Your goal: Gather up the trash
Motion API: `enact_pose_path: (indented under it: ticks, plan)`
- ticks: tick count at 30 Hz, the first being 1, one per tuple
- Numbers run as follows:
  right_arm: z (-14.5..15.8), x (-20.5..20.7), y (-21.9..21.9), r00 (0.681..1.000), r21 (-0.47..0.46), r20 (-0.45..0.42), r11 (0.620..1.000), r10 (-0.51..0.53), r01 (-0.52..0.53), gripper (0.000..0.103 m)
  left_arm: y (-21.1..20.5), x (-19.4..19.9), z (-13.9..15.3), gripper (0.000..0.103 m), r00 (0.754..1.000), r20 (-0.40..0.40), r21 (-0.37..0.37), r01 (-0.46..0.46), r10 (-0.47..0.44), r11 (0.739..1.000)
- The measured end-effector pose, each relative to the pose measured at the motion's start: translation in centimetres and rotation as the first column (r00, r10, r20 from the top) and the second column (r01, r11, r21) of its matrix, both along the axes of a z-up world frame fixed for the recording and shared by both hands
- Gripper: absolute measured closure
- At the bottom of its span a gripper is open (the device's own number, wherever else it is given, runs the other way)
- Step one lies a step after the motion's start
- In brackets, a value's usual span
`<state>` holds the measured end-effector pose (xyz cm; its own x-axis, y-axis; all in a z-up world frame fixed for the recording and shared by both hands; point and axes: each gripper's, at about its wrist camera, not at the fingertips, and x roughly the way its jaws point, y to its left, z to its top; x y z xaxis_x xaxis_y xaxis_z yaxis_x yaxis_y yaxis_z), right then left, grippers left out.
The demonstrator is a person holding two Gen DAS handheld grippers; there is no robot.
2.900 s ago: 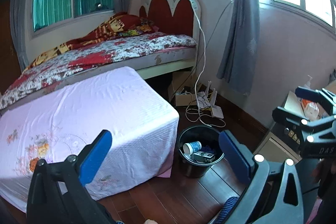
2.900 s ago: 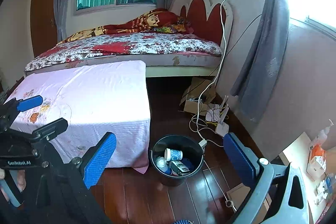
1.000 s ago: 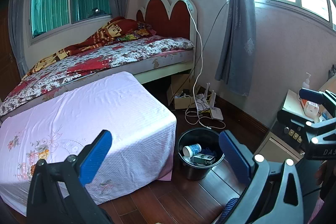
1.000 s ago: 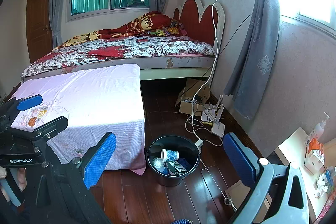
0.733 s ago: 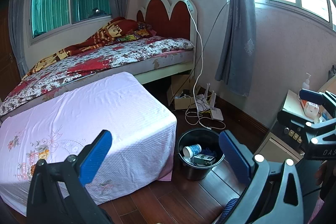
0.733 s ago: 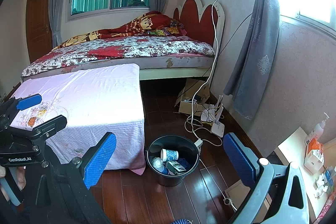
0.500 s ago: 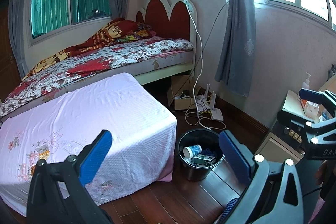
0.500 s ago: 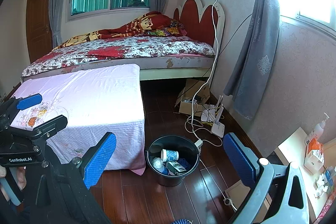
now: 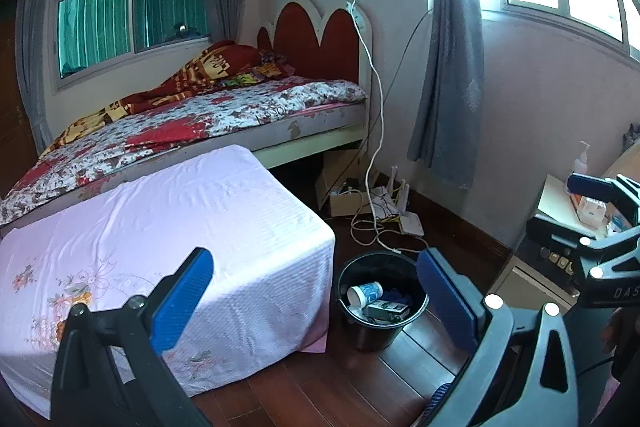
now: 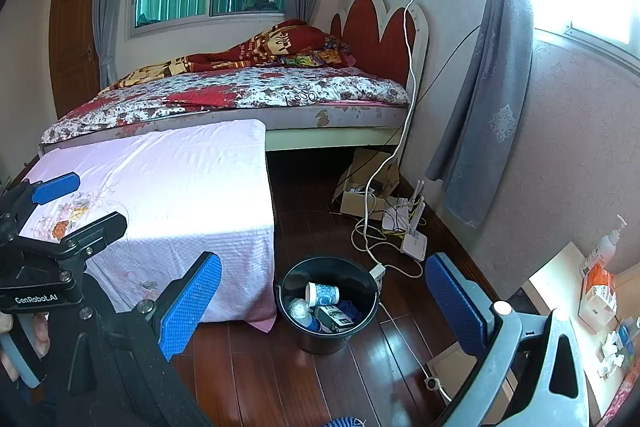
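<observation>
Dark wooden floor [image 10: 304, 379] under black bin [image 10: 362, 331], white cables [image 10: 374, 239], cardboard box [image 10: 360, 203].

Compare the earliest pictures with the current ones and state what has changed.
Both tools, left and right, rose a little and tilted up, so the bucket sits lower in view. Nothing was grasped or released. Both stay open and empty; the cup and other trash stay in the bucket.

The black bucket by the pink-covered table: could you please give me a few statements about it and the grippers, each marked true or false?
1. The black bucket stands on the wooden floor. True.
2. The bucket is empty. False: a paper cup and a small box lie inside.
3. The right gripper is open and holds nothing. True.
4. The left gripper is shut on the cup. False: it is open and empty.
</observation>
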<state>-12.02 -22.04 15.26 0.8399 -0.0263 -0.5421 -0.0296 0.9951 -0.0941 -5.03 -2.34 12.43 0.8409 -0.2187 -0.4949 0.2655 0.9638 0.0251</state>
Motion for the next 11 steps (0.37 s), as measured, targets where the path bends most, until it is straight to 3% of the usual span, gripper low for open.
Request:
enact_pose_path:
  ticks: [11]
  plan:
    - [-0.11, 0.09, 0.03, 1.000, -0.002, -0.001, 1.000, -0.003, 0.003, 0.000, -0.10, -0.19, 0.37, 0.001, 0.999, 0.033, 0.000, 0.012, -0.012, 1.000]
